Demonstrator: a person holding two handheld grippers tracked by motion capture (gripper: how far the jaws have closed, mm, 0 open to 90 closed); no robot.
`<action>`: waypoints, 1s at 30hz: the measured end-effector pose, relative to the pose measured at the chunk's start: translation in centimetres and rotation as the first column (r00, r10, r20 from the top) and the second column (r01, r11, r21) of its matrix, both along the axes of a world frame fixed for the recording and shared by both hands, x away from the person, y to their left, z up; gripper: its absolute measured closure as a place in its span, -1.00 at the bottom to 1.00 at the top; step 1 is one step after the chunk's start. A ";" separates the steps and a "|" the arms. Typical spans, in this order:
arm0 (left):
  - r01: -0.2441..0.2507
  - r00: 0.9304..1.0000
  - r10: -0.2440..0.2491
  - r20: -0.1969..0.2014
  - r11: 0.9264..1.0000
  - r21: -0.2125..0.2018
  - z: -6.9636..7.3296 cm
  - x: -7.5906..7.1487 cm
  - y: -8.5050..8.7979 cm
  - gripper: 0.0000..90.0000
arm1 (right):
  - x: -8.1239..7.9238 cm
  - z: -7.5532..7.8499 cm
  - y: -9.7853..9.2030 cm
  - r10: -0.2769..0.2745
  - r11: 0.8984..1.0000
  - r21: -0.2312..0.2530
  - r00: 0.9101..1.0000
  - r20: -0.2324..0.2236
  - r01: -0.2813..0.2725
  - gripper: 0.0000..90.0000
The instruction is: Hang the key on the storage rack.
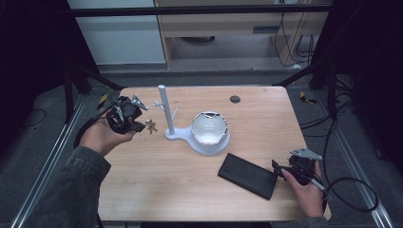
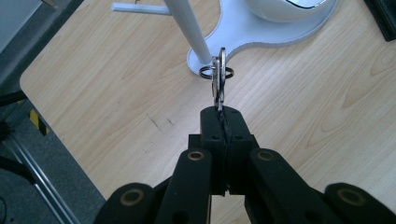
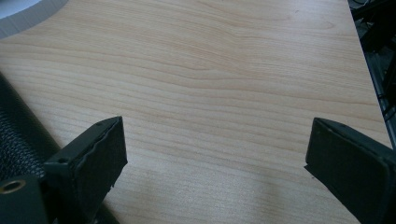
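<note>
My left gripper (image 1: 141,125) hovers above the table's left side, shut on a metal key (image 1: 151,126) that sticks out toward a white stand (image 1: 209,146). In the left gripper view the key (image 2: 218,81) stands on edge between the closed pads of that gripper (image 2: 220,114), and its ring (image 2: 205,71) hangs just in front of the stand's pole (image 2: 189,28). The stand has an upright pole (image 1: 164,109) with small pegs and a white bowl (image 1: 209,127). My right gripper (image 1: 277,169) rests open at the right front, beside a black wallet (image 1: 248,175), with nothing between its pads (image 3: 215,144).
A small dark hole (image 1: 235,99) sits in the wooden table (image 1: 166,185) near its back edge. Metal rails run along both sides of the table. Cables lie on the floor at the right (image 1: 354,190). The wallet's edge (image 3: 18,135) lies left of the right gripper's jaws.
</note>
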State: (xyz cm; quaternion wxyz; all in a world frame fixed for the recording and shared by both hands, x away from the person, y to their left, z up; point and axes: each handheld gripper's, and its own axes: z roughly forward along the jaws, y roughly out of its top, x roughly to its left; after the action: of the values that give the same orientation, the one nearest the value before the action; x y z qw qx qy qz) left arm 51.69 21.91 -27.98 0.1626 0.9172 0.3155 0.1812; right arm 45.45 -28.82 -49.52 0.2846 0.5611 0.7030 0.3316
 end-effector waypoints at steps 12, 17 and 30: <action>-0.021 1.000 0.021 -0.002 1.000 0.013 1.5 1.5 -0.4 0.98 | -0.1 0.0 -0.1 -0.007 1.000 0.000 1.000 -0.004 0.007 -0.88; -0.030 1.000 0.030 0.000 0.999 0.019 2.2 2.1 -0.6 0.98 | -0.1 0.0 -0.1 -0.006 1.000 0.003 1.000 0.000 0.006 -0.88; -0.047 0.999 0.046 0.003 0.998 0.043 2.8 3.6 -1.4 0.98 | -0.2 0.0 -0.3 -0.006 1.000 0.004 1.000 -0.010 0.006 -0.88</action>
State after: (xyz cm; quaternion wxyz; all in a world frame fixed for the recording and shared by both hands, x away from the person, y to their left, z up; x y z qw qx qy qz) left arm 55.26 20.49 -25.22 0.1389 0.9127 0.3327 0.1923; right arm 45.28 -29.09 -49.54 0.2809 0.5653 0.7021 0.3296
